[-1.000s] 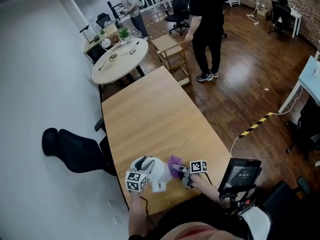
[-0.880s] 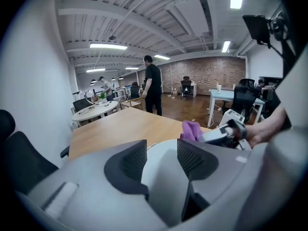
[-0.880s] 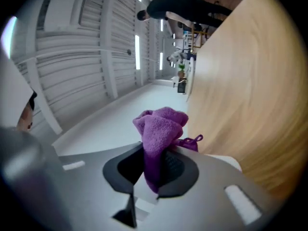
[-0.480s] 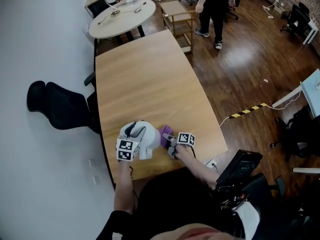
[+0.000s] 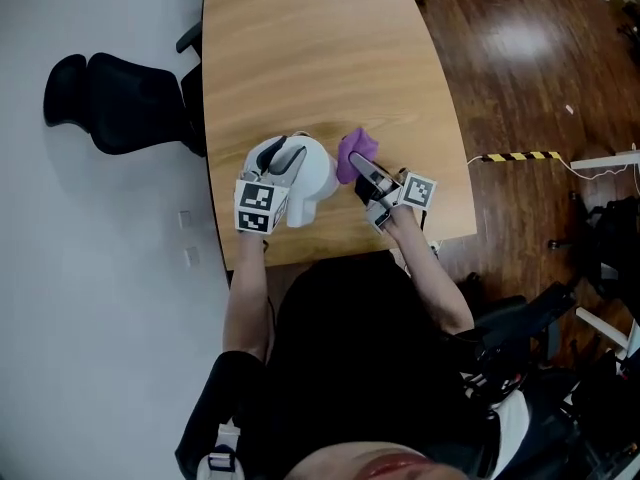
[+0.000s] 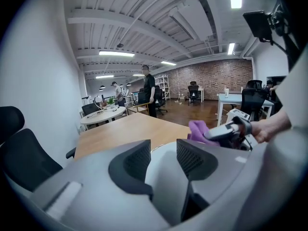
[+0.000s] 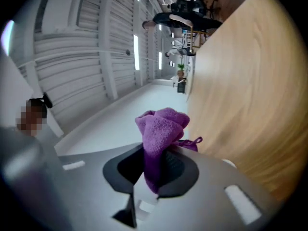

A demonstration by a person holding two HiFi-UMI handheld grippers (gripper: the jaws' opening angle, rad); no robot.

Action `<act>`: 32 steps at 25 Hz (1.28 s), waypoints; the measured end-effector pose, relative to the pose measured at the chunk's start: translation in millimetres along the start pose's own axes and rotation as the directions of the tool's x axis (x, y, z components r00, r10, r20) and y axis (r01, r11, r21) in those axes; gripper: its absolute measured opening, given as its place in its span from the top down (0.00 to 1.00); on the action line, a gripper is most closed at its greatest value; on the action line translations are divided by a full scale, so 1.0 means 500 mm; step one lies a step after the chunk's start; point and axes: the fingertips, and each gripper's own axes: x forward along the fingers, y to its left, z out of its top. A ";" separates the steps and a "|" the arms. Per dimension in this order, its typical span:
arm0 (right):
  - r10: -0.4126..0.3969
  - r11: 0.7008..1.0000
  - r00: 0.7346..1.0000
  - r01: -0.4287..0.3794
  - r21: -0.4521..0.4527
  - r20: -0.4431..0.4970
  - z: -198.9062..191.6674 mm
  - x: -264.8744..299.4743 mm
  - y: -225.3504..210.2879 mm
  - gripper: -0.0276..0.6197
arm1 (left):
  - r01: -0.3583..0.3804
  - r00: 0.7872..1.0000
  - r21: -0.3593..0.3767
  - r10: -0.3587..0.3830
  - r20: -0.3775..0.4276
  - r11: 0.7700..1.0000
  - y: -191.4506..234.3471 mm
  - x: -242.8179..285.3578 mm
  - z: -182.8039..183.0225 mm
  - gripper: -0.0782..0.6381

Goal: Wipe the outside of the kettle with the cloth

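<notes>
The left gripper point(image 6: 161, 155) has just been closing its jaws, and they now sit clamped on a white part of the kettle point(image 5: 315, 173), which fills the gap between them; it looks like the handle side, though the close view makes that hard to confirm. The right gripper point(image 7: 156, 165) is clenched on the purple cloth point(image 7: 161, 124), whose bunched end sticks out past the jaws. In the head view the cloth lies against or just beside the kettle's right flank, and contact cannot be told. The kettle is over the near end of the wooden desk point(image 5: 310, 58), between the two grippers. A black office chair point(image 5: 110, 103) stands left of the desk.
</notes>
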 end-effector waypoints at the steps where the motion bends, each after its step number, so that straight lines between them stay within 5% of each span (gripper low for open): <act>1: 0.046 0.999 0.999 -0.046 0.000 0.013 0.014 0.010 0.037 0.89 | -0.002 1.000 0.009 0.002 -0.001 1.000 -0.002 0.002 -0.001 0.50; 4: 0.156 0.988 0.988 -0.156 0.024 -0.019 0.013 0.044 0.095 0.89 | -0.010 1.000 0.053 0.011 -0.007 0.999 -0.008 0.013 0.004 0.50; 6: 0.151 0.988 0.988 -0.150 0.040 -0.036 -0.016 0.043 0.055 0.88 | -0.004 1.000 0.070 0.004 0.006 0.998 -0.012 0.014 0.006 0.51; 9: -0.066 0.979 0.998 0.069 0.194 -0.024 -0.125 -0.040 -0.077 0.88 | -0.001 1.000 0.102 -0.001 0.025 0.995 -0.051 -0.033 -0.027 0.51; 11: -0.243 0.902 0.967 0.252 0.350 -0.071 -0.233 -0.120 -0.173 0.88 | -0.021 0.999 0.120 0.018 0.028 0.993 -0.106 -0.091 -0.058 0.51; 13: -0.326 0.866 0.937 0.348 0.358 -0.122 -0.294 -0.180 -0.267 0.88 | -0.034 0.999 0.131 0.029 0.038 0.991 -0.151 -0.121 -0.078 0.51; 16: -0.386 0.866 0.904 0.424 0.265 -0.185 -0.327 -0.230 -0.365 0.88 | -0.039 0.998 0.138 0.031 0.060 0.990 -0.186 -0.130 -0.087 0.51; 20: -0.394 0.883 0.891 0.435 0.177 -0.225 -0.336 -0.230 -0.368 0.88 | -0.043 0.996 0.144 0.032 0.079 0.989 -0.192 -0.132 -0.114 0.52; 24: -0.229 0.949 0.971 0.239 0.207 -0.071 -0.298 -0.223 -0.178 0.88 | -0.040 0.995 0.142 0.028 0.091 0.989 -0.206 -0.146 -0.140 0.52; 28: -0.279 0.895 0.960 0.263 0.360 -0.008 -0.332 -0.260 -0.031 0.89 | -0.041 0.996 0.149 0.028 0.086 0.988 -0.206 -0.163 -0.170 0.52; 30: -0.246 0.872 0.969 0.222 0.437 -0.002 -0.355 -0.243 -0.042 0.89 | -0.041 0.995 0.154 0.026 0.096 0.987 -0.200 -0.138 -0.190 0.52; 32: -0.230 0.899 0.972 0.194 0.394 0.046 -0.326 -0.239 -0.134 0.88 | -0.036 0.994 0.152 0.019 0.112 0.988 -0.205 -0.105 -0.179 0.52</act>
